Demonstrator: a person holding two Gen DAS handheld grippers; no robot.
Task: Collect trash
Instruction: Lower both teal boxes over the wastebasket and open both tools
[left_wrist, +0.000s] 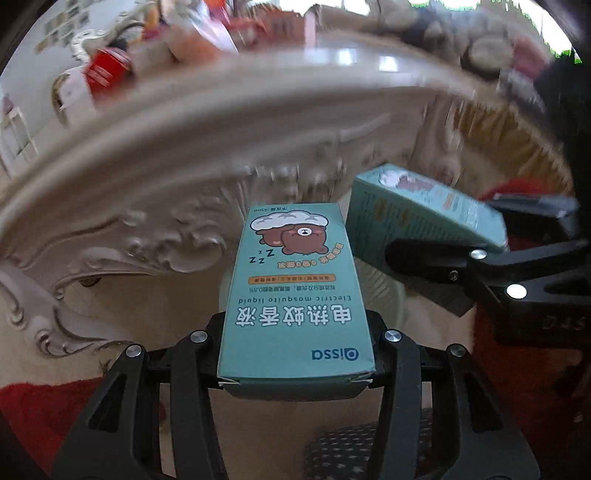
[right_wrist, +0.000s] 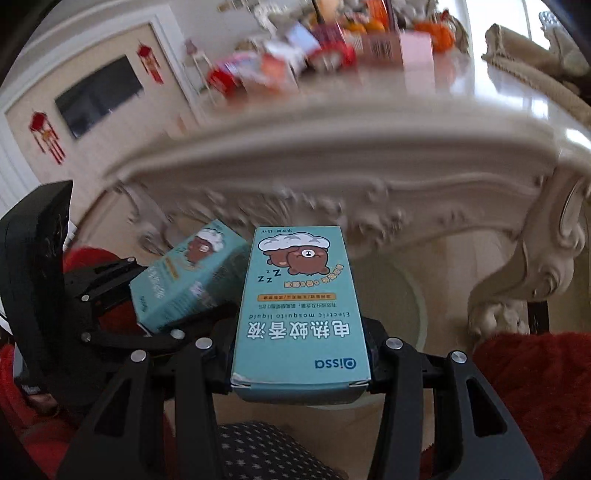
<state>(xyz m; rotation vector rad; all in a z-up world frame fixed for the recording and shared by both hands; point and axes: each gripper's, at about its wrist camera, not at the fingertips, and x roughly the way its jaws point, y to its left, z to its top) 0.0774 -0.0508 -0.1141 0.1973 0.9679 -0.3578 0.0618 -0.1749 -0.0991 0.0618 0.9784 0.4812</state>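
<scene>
My left gripper (left_wrist: 295, 354) is shut on a teal mosquito-liquid box (left_wrist: 295, 288) with a bear picture, held flat in front of the camera. My right gripper (right_wrist: 301, 358) is shut on a second, identical teal box (right_wrist: 299, 306). Each gripper with its box shows in the other's view: the right one at the right of the left wrist view (left_wrist: 424, 218), the left one at the left of the right wrist view (right_wrist: 192, 277). Both are held below the edge of a carved cream table (right_wrist: 332, 147).
The table top carries several red, orange and pink packages (right_wrist: 314, 59) at its far side. A carved table leg (right_wrist: 546, 258) stands at the right. A pale round translucent bin (right_wrist: 399, 306) sits below. Red fabric (right_wrist: 535, 387) and a dotted dark cushion (right_wrist: 258, 450) lie below.
</scene>
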